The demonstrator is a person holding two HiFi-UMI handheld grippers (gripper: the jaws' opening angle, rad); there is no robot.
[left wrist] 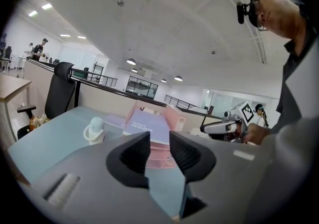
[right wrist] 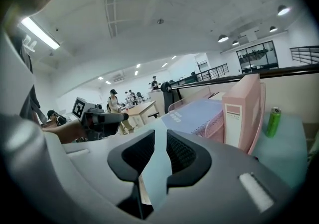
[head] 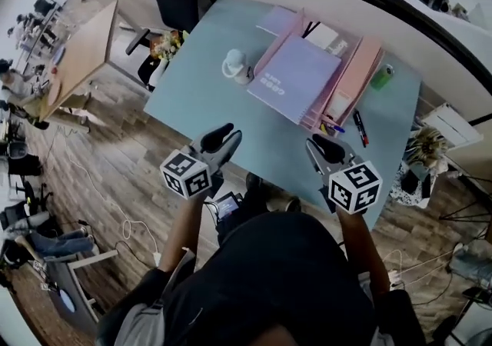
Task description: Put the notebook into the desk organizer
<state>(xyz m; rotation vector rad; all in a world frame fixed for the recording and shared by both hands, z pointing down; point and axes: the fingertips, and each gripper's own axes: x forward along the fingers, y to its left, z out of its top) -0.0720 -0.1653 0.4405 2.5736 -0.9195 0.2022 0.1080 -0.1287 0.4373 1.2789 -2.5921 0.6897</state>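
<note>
Left gripper [head: 224,138] [left wrist: 159,148]: I hold it clenched and empty over the near edge of the desk [head: 201,94], its jaws drawn close with nothing but desk showing in the slit between them. Right gripper [head: 324,146] [right wrist: 160,151]: likewise clenched on nothing, beside the left one and well apart from it.

Notebook [head: 296,75] [left wrist: 147,126] [right wrist: 194,113]: lavender, lying flat on the mesh tray of the pink organizer [head: 355,79] [right wrist: 244,113]. It sits straight ahead of my left jaws and ahead, a little to the right, of my right jaws; neither gripper touches it.

Mug [head: 234,64] [left wrist: 94,131]: white, ahead and left of the left gripper. Pen [head: 360,128]: on the desk, ahead and right of the right gripper. Can [head: 382,75] [right wrist: 272,121]: green, beyond the organizer, far right of the right gripper.
</note>
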